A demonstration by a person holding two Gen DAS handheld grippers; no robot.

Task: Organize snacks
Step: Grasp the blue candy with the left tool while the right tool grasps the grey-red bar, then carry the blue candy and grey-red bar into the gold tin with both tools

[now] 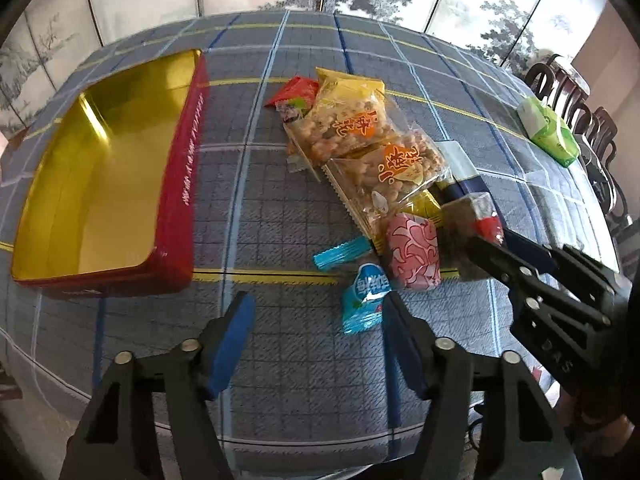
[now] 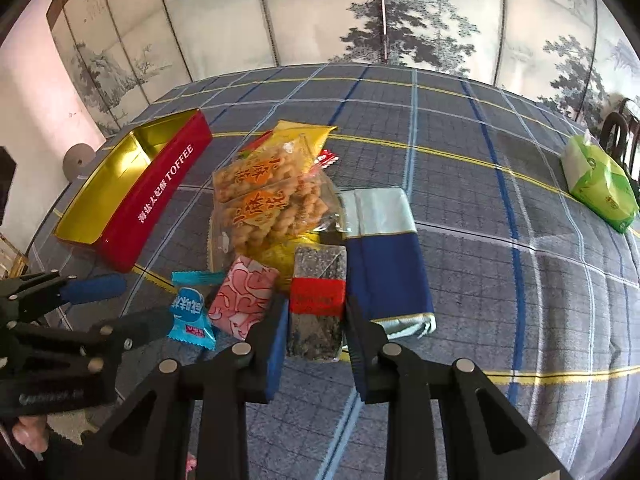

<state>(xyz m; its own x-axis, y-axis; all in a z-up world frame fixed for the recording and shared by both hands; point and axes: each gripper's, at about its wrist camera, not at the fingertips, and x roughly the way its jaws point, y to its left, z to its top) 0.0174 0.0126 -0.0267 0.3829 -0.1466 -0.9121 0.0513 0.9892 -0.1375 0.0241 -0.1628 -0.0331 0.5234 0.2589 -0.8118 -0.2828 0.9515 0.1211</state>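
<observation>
My right gripper (image 2: 317, 312) is shut on a dark speckled bar with a red band (image 2: 318, 300); the left wrist view shows it (image 1: 486, 236) at the heap's right end. My left gripper (image 1: 316, 306) is open above the checked cloth. A small blue candy (image 1: 362, 300) lies just ahead of its right finger, not pinched. Beside the candy are a pink patterned packet (image 1: 414, 252) and a teal wrapper (image 1: 340, 254). Two clear packs of fried twists (image 1: 360, 140) top the heap. A red toffee tin (image 1: 188, 160) with a bare gold inside stands open at the left.
A blue and pale box (image 2: 384, 260) lies right of the bar. A green tissue pack (image 2: 600, 188) sits at the far right of the table, with dark wooden chairs (image 1: 580, 104) behind it. A painted folding screen (image 2: 400, 8) closes off the far side.
</observation>
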